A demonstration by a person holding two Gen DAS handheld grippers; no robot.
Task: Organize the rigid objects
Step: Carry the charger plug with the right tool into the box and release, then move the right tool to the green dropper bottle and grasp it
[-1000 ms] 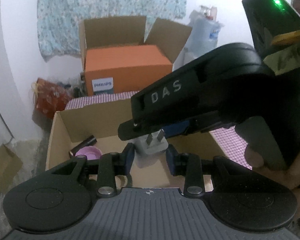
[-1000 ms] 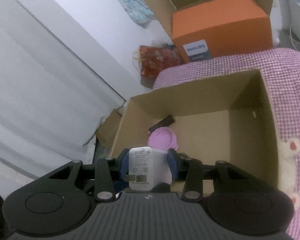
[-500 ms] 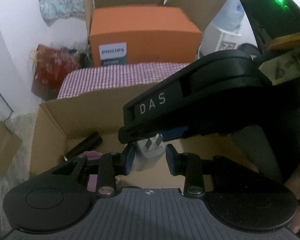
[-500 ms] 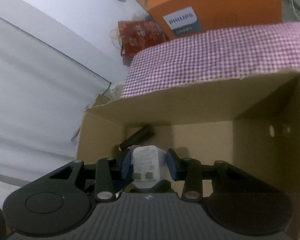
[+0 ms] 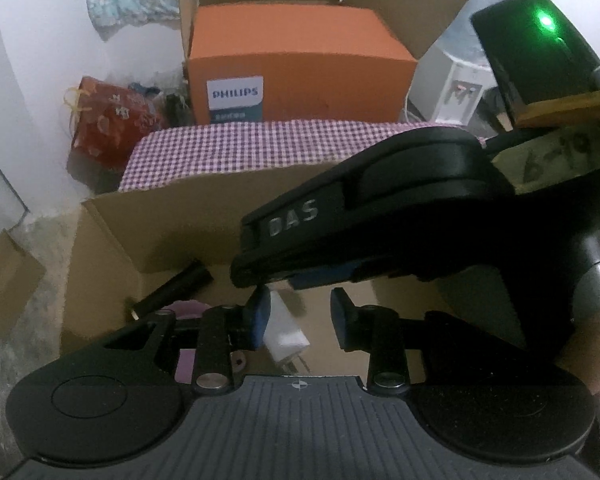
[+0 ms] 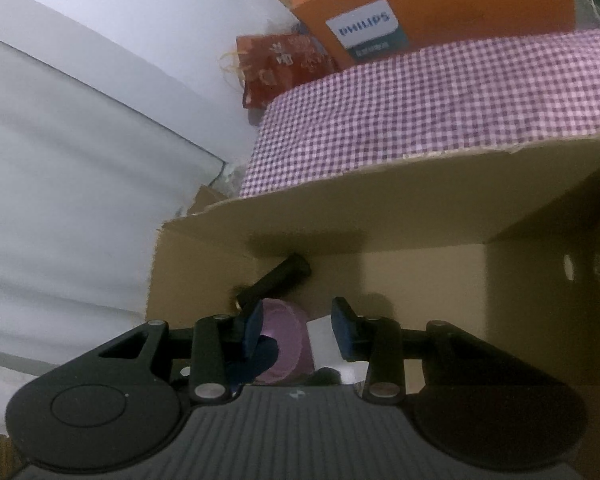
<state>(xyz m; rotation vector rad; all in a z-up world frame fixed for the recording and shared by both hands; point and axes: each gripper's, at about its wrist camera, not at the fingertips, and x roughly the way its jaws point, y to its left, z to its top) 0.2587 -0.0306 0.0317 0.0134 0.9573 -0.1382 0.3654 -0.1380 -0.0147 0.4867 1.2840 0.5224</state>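
Note:
A white plug adapter (image 5: pixel 283 332) lies loose inside the open cardboard box (image 5: pixel 108 240), free of both grippers; it also shows in the right wrist view (image 6: pixel 323 340). My right gripper (image 6: pixel 298 330) is open just above it, inside the box. My left gripper (image 5: pixel 300 322) is open and empty over the box's near side; the right gripper's body (image 5: pixel 380 220) crosses in front of it. A black cylinder (image 6: pixel 276 278) and a pink lid (image 6: pixel 286 346) lie on the box floor (image 6: pixel 420 280).
The box sits on a purple checked cloth (image 5: pixel 240 148). Behind it stand an orange Philips box (image 5: pixel 300 68) and a red bag (image 5: pixel 108 116). A white wall (image 6: pixel 80 160) is at the left.
My right gripper has lowered into the box and opened, letting go of the white adapter, which now lies on the box floor. The left gripper stayed open.

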